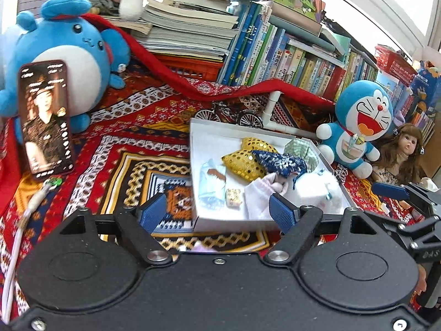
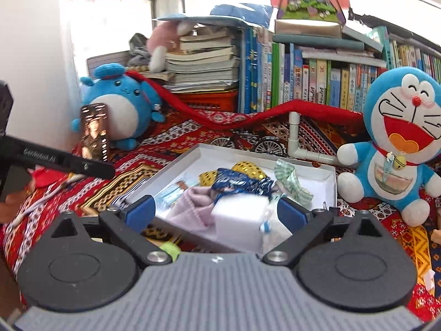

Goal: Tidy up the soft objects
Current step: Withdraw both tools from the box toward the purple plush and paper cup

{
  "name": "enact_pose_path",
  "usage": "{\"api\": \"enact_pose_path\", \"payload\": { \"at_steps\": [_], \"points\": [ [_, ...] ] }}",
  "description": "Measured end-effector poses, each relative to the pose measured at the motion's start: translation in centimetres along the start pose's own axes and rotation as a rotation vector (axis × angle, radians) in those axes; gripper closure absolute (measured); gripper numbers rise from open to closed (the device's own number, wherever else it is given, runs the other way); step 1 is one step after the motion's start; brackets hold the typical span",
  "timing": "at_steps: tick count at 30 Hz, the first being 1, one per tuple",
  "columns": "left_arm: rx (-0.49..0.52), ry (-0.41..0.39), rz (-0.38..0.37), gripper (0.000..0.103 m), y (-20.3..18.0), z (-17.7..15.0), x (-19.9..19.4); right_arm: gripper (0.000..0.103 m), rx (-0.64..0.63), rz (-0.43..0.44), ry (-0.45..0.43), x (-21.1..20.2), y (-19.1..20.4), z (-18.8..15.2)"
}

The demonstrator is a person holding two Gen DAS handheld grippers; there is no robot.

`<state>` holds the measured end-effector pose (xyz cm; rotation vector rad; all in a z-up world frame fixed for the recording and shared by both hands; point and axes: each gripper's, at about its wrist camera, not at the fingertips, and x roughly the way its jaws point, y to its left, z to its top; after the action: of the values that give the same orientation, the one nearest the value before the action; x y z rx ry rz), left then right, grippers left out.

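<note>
A shallow white box (image 1: 209,140) (image 2: 329,179) sits on the patterned red cloth. In it lie a gold sequin cushion (image 1: 245,161) (image 2: 245,167), a blue patterned cloth (image 1: 281,162) (image 2: 242,182), a green checked cloth (image 1: 300,147) (image 2: 289,180), a pale pink fleece (image 1: 259,194) (image 2: 193,205), a white foam block (image 1: 317,190) (image 2: 239,220) and a light blue packet (image 1: 210,182). My left gripper (image 1: 217,212) hangs open over the box's near left corner, holding nothing. My right gripper (image 2: 216,213) stands open above the near edge; the white block shows between its fingers, untouched.
A blue whale plush (image 1: 69,55) with a phone (image 1: 45,118) leaning on it stands at the left. A Doraemon plush (image 1: 361,127) (image 2: 405,138) and a doll (image 1: 402,149) sit to the right. Books, a toy bicycle (image 1: 228,114) and a white pipe (image 1: 271,110) line the back.
</note>
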<state>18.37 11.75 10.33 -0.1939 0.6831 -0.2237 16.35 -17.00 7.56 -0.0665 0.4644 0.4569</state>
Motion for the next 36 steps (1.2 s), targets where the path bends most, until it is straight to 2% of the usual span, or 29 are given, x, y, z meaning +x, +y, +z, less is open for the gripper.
{"api": "enact_pose_path", "payload": {
  "at_steps": [5, 11, 15, 21, 28, 36],
  "points": [
    [-0.012, -0.023, 0.016, 0.021, 1.0, -2.0, -1.7, 0.003, -0.036, 0.017, -0.006, -1.8, 1.6, -1.8],
    [0.020, -0.052, 0.040, 0.017, 1.8, -4.8, -3.2, 0.003, -0.063, 0.019, -0.013, -3.7, 2.9, -3.8],
    [0.048, -0.051, 0.059, 0.015, 1.8, -6.7, -3.5, 0.003, -0.061, 0.040, 0.000, -4.7, 3.8, -5.5],
    [0.021, -0.025, 0.048, 0.014, 2.5, -9.1, -2.9, 0.003, -0.070, 0.039, 0.005, -5.1, 4.8, -7.8],
    [0.029, -0.004, 0.058, 0.014, 2.3, -10.3, -1.7, 0.004, -0.095, 0.025, 0.035, -4.3, 5.8, -9.8],
    [0.081, -0.016, 0.086, 0.014, 1.3, -10.7, -0.6, 0.004, -0.100, 0.009, 0.058, -3.5, 6.3, -11.3]
  ]
}}
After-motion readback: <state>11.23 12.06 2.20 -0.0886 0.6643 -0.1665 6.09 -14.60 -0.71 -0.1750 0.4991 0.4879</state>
